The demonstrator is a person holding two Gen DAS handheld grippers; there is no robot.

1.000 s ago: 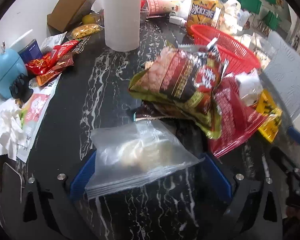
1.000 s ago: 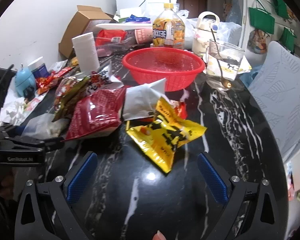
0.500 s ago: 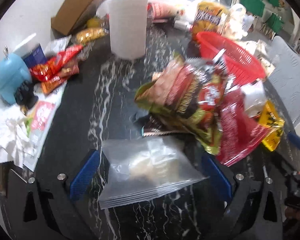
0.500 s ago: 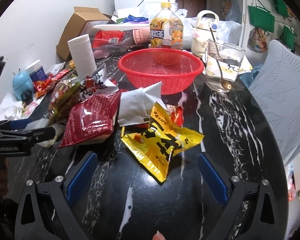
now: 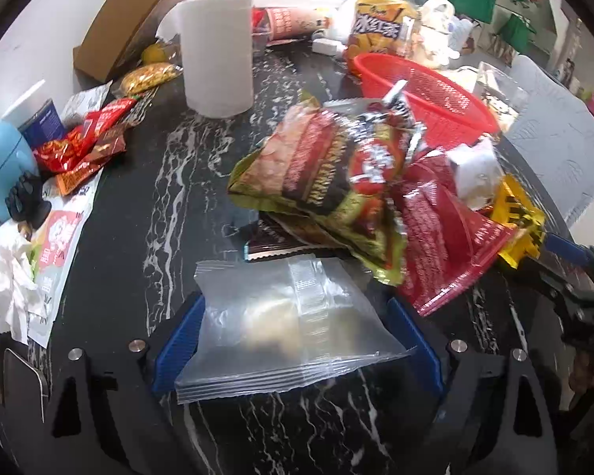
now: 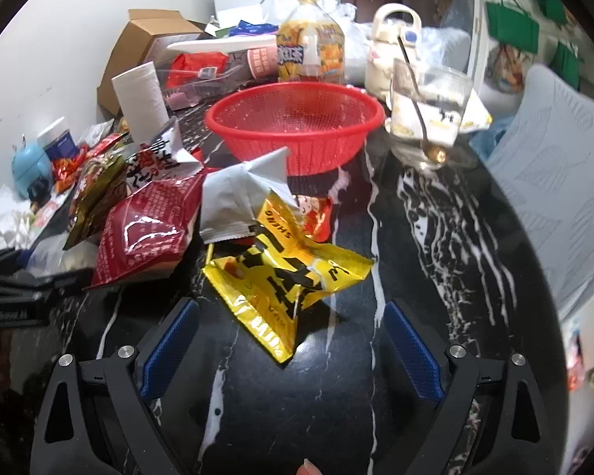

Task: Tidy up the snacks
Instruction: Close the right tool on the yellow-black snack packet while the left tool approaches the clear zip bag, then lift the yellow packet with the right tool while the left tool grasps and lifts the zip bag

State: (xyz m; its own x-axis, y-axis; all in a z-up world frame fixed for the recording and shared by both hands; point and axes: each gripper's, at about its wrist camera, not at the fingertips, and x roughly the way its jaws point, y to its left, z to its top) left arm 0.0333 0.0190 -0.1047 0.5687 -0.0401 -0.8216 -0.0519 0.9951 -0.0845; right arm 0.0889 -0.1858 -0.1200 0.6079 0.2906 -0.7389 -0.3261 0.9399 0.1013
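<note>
Black marble table (image 6: 435,237) carries scattered snacks. Left gripper (image 5: 297,340) jaws, just narrowing, bracket the clear packet (image 5: 289,324). Right gripper (image 6: 293,340) jaws, also narrowing, stand released around the yellow bag (image 6: 289,277).

Each gripper (image 6: 291,350) had black angular arms, silver round screws and ribbed blue pads (image 6: 170,346); the other (image 5: 297,346) matched.

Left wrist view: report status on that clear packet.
Left tool closing around clear packet, pads not yet pressing. Right tool closing, nothing gripped, short of yellow bag. Red basket empty.
</note>
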